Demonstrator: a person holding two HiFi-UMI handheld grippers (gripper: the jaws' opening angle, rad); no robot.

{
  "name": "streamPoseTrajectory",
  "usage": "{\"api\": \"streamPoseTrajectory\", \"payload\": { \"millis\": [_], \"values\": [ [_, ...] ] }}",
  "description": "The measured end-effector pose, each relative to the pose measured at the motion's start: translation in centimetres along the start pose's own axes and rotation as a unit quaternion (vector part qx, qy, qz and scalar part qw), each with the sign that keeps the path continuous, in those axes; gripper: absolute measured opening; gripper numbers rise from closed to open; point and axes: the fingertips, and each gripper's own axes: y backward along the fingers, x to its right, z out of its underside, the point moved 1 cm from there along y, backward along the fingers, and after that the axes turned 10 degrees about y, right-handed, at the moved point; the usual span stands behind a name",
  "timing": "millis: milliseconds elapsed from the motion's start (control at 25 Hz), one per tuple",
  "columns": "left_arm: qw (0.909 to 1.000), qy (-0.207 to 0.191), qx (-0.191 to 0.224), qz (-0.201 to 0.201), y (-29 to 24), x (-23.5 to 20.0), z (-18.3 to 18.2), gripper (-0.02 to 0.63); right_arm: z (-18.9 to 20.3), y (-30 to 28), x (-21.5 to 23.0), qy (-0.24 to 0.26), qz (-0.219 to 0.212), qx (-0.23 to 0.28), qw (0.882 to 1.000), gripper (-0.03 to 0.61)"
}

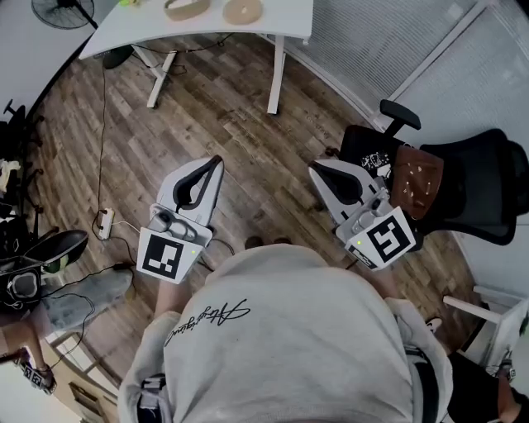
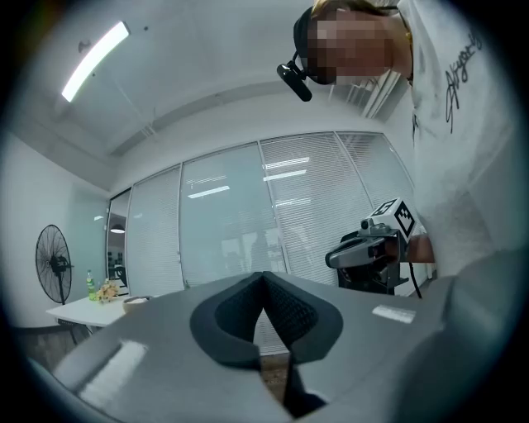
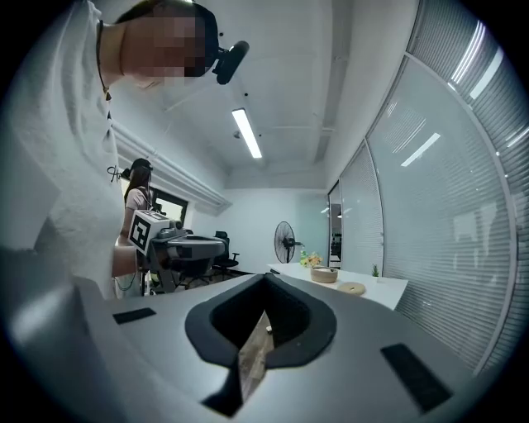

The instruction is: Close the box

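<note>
No box shows in any view. I hold both grippers level in front of my body over a wooden floor. In the head view, my left gripper (image 1: 216, 160) is on the left with its jaws together and nothing between them. My right gripper (image 1: 315, 168) is on the right, likewise shut and empty. In the left gripper view the left gripper's (image 2: 263, 278) jaws meet at the tips, and the right gripper (image 2: 376, 248) shows beside it. The right gripper view shows the right gripper (image 3: 266, 279) with jaws closed, and the left gripper (image 3: 178, 244) at the left.
A white table (image 1: 248, 31) stands ahead with two round things (image 1: 243, 11) on it and a fan (image 1: 66, 12) to its left. A black office chair (image 1: 467, 186) is close on the right. Cables and a power strip (image 1: 103, 221) lie on the floor at left.
</note>
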Motion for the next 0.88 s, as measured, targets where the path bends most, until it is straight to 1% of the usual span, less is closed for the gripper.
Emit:
{"api": "streamPoseTrajectory", "payload": {
  "millis": [360,600,720,800,840,880],
  "values": [
    [1.0000,0.004,-0.004,0.001,0.4,0.3,0.3,-0.003,0.0,0.0,-0.4,0.003,-0.002,-0.002,1.000,0.000],
    [0.9999,0.017,0.000,-0.003,0.8,0.2,0.3,0.001,-0.4,0.1,0.0,-0.010,0.022,0.017,1.000,0.000],
    [0.9999,0.011,0.001,-0.003,1.1,0.0,0.2,0.062,-0.6,0.1,0.0,-0.012,0.026,0.020,0.999,0.002],
    [1.0000,0.008,0.001,-0.003,1.1,-0.1,0.1,0.119,-0.8,0.0,0.1,-0.016,0.026,0.024,0.999,0.014],
    [1.0000,0.008,0.000,-0.003,1.1,-0.1,0.1,0.142,-0.9,0.0,0.1,-0.019,0.025,0.026,0.999,0.070],
    [0.9999,0.010,-0.004,-0.004,1.0,-0.1,0.2,0.149,-0.9,0.0,0.2,-0.021,0.024,0.028,0.999,0.109]
  ]
}}
